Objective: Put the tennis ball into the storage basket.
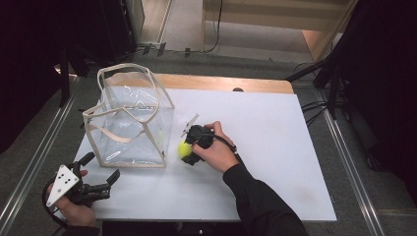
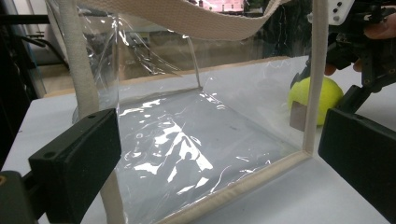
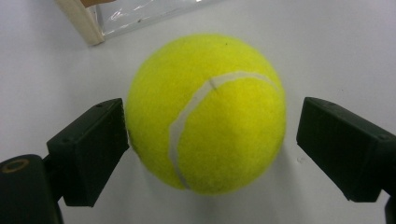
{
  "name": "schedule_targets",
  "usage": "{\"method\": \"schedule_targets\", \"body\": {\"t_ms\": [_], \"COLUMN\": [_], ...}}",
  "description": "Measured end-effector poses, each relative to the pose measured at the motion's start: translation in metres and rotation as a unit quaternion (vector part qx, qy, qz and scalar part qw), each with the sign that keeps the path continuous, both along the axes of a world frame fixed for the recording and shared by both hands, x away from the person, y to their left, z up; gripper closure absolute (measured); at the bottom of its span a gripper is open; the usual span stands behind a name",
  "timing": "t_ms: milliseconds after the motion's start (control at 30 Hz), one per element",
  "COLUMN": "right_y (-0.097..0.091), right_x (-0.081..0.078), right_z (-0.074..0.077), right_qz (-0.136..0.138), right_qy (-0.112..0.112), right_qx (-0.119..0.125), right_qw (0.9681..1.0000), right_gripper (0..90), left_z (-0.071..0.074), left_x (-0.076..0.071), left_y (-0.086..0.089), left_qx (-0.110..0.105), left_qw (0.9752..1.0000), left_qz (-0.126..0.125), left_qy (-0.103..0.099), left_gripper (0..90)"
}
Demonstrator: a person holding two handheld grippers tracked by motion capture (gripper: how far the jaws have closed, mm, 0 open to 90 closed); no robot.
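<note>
**Straddling a tennis ball beside a clear tote**

Sitting just left of centre in the high view, a fuzzy yellow-green tennis ball (image 1: 184, 149) rests on the smooth white table (image 1: 275, 147), just beside the lower right corner of a clear plastic bag (image 1: 130, 123). The bag is a boxy tote of glossy, crinkled film, edged and handled in cream woven webbing, standing upright with its mouth open.

The right gripper (image 1: 193, 150) is down over the ball. In the right gripper view its two blocky matte-black jaws stand wide, one on each side of the ball (image 3: 205, 114); the left one lies against the felt or nearly so, the right one clearly apart from it, so nothing is clamped. A curved white seam runs across the ball's nap.

The left gripper (image 1: 101, 169), at the lower left of the high view, points at the bag with its jaws spread wide and holding nothing. Through the film in its own view the ball (image 2: 327, 100) shows at the right, behind a webbing edge.
</note>
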State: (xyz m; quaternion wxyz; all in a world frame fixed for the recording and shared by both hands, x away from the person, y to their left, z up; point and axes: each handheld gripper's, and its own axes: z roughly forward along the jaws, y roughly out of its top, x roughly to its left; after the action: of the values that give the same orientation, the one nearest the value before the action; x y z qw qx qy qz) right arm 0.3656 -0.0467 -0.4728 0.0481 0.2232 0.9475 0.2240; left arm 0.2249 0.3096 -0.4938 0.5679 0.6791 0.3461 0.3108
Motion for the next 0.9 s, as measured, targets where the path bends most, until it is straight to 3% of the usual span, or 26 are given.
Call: {"method": "schedule_targets", "body": {"t_ms": [900], "right_y": [0.0073], "right_x": [0.0049], "right_z": [-0.0050], "right_qz": [0.002], "right_qy": [0.002], "right_qx": [-0.006], "right_qw": [1.0000], "right_gripper": [11.9], "left_z": [0.0000], "left_x": [-0.0001], "left_y": [0.0001], "left_qx": [-0.002], "left_qw": [1.0000], "left_qz": [0.000], "left_qy": [-0.001], "left_gripper": [0.0]}}
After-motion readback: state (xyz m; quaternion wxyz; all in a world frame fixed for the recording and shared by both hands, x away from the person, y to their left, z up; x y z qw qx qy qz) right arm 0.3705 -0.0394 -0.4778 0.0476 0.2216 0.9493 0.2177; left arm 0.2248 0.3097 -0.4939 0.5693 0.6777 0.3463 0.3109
